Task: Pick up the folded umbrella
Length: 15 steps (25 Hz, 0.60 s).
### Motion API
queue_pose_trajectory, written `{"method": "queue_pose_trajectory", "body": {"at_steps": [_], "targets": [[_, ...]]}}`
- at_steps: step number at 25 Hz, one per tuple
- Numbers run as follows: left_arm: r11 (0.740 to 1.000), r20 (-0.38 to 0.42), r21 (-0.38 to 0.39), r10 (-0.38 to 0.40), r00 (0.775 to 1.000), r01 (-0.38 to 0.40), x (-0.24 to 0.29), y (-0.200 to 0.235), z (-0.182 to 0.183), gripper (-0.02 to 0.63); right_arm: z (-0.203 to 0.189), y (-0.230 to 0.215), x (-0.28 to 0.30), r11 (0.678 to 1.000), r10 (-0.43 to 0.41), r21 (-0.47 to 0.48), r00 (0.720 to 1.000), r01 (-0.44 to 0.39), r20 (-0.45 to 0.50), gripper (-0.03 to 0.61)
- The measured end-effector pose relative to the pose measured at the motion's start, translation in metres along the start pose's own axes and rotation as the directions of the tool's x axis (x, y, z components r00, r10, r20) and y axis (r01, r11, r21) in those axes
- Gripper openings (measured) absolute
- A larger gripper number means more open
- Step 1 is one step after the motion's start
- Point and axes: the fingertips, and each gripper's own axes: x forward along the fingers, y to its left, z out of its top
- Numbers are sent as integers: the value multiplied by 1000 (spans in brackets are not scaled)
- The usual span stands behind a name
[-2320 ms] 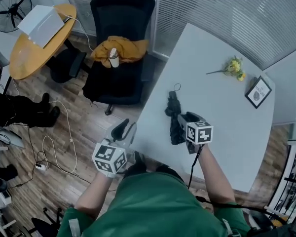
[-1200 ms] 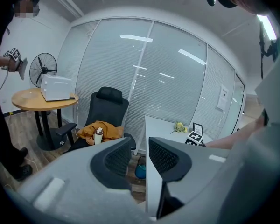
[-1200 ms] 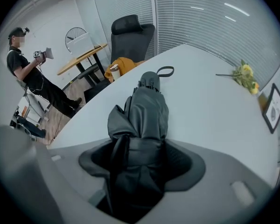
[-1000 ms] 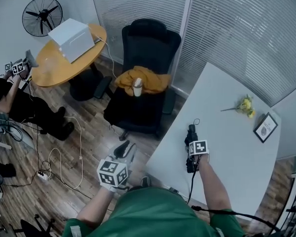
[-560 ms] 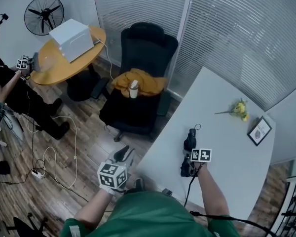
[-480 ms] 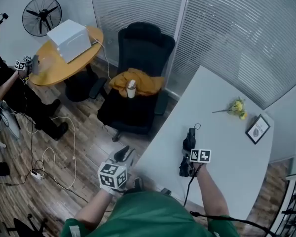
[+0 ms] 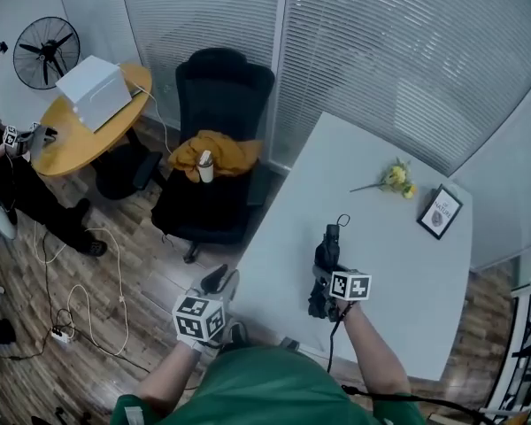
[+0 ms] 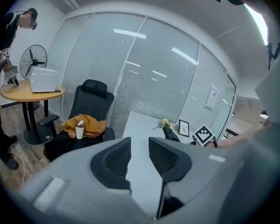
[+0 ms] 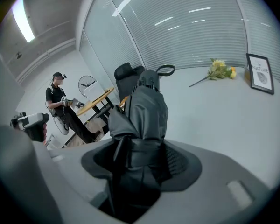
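**Umbrella (image 7: 327, 248) clamped in the right tool**

1. Head view. The folded umbrella lies lengthwise in line with the right tool (image 7: 327, 282), over the near part of the counter (image 7: 389, 237). Its strap loop points away from the person. The grip sits toward the near end, so most of the body reaches forward of the jaws. The left tool (image 7: 219, 279) hangs beside the counter edge, over the floor, clear of the work.

2. Left gripper view. The left tool's (image 8: 140, 148) jaws stand slightly apart with nothing between them. The umbrella (image 8: 169, 133) shows well beyond them, above the counter.

3. Right gripper view. The right tool's (image 9: 142, 160) jaws have just been closing and press on the umbrella's (image 9: 147, 111) fabric from both sides. The umbrella runs straight out from between them, its far end tilted up off the counter. Judged lifted, or nearly so.
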Motion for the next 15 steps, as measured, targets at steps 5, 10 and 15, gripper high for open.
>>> {"method": "queue_pose_trajectory", "body": {"at_steps": [5, 10, 15], "targets": [[998, 1, 0, -62, 998, 62, 13, -35, 4, 127, 12, 11, -30, 997, 60, 43, 994, -64, 96, 262], [993, 53, -56, -100, 994, 103, 18, -54, 28, 127, 36, 30, -66, 983, 136, 88, 967, -158, 214, 261], [990, 80, -59, -119, 990, 124, 18, -62, 43, 126, 65, 53, -115, 964, 208, 88, 914, -252, 348, 261]]}}
